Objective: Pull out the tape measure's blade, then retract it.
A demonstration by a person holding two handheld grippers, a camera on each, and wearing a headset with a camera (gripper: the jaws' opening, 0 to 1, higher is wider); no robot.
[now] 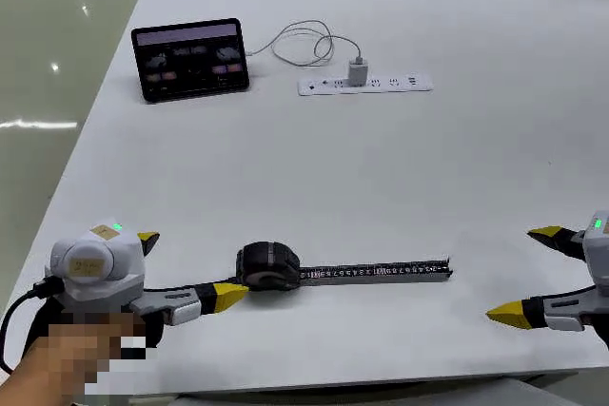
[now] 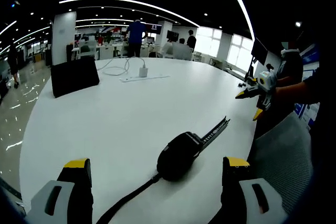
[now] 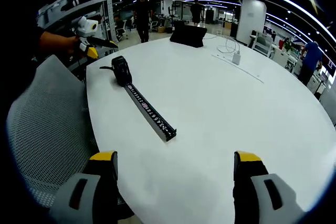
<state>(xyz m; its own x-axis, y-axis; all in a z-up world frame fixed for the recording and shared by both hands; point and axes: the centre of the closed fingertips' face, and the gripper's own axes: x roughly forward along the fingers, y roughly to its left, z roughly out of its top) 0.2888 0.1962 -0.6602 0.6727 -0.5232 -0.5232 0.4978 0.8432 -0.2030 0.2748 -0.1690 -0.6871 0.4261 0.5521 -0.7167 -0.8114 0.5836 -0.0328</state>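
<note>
A black tape measure lies on the white table near the front edge, its blade drawn out to the right and flat on the surface. My left gripper is open just left of the case, jaws on either side and not touching it; its own view has the case ahead between the fingertips. My right gripper is open, a short way right of the blade's end. The case lies far off in the right gripper view.
A dark tablet stands at the back left of the table. A white power strip with a charger and looped cable lies behind the middle. A grey mesh chair back sits by the table's front edge.
</note>
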